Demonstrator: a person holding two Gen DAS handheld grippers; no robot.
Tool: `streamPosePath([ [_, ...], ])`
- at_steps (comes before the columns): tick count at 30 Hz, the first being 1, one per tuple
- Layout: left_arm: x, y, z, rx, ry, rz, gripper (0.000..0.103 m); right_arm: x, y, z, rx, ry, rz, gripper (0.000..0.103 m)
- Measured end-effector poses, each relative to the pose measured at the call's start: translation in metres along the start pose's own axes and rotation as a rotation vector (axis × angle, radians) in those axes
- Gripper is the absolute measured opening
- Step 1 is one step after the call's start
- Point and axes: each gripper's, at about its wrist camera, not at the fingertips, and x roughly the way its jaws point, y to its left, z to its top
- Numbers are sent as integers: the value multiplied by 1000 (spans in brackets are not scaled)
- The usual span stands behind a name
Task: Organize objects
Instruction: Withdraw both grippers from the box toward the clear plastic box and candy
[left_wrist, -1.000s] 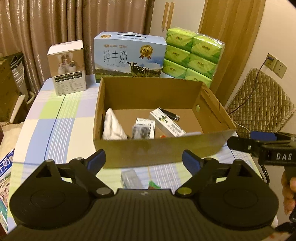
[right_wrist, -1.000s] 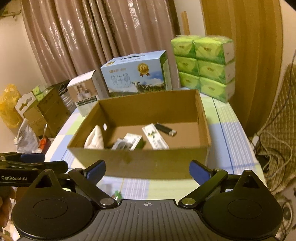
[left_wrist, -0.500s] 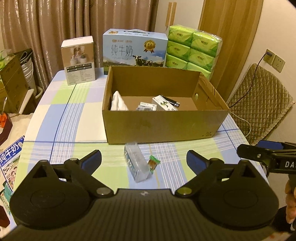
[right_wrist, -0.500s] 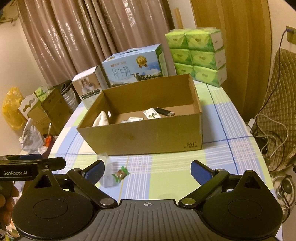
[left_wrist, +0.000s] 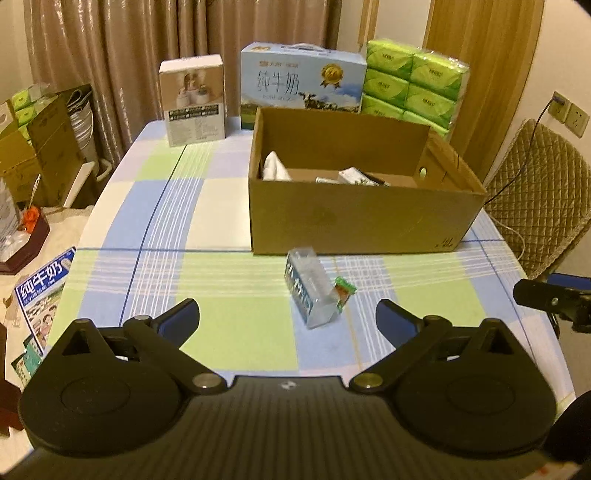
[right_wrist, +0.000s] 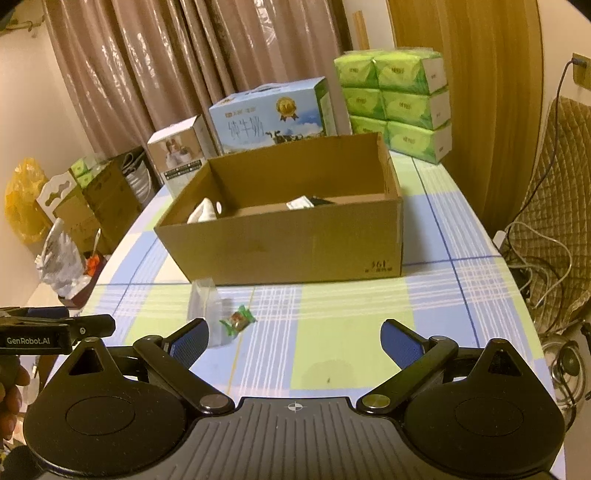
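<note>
Both grippers, left (left_wrist: 287, 317) and right (right_wrist: 294, 338), hung released; packet (left_wrist: 306, 291) and candy (left_wrist: 344, 290) lay at the box's (left_wrist: 354, 218) six o'clock.

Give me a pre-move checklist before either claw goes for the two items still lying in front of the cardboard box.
1. Left claw open and empty: ok.
2. Right claw open and empty: ok.
3. Clear plastic packet lies on the table, outside the cardboard box: ok.
4. Small green candy apart from the packet for a separate grasp: not ok, they lie touching or nearly so.
5. Box top open, room inside: ok.
6. Packet's contents and stiffness: cannot tell.
</note>
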Motion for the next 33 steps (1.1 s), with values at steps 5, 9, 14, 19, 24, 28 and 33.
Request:
streamPosePath([
  [5,5,-2,-9,3,16,-6,100,3,-1,-8,4,14,0,97],
  [9,9,-4,-11,2,24,-8,100,5,-3,-12,4,21,-3,97],
  [14,11,-6,-12,3,27,-13,100,7,-3,-14,1,28,-3,97],
  [19,15,-6,-13,2,30,-16,100,12,-2,-15,-7,34,-4,97],
  [24,20,-4,-13,2,34,-16,100,22,-1,-18,-25,43,-1,97],
  [28,28,-2,-14,7,38,-15,99,38,2,-22,-63,66,18,97],
  [33,45,-2,-15,19,58,-20,96,65,5,-29,-127,89,38,91],
])
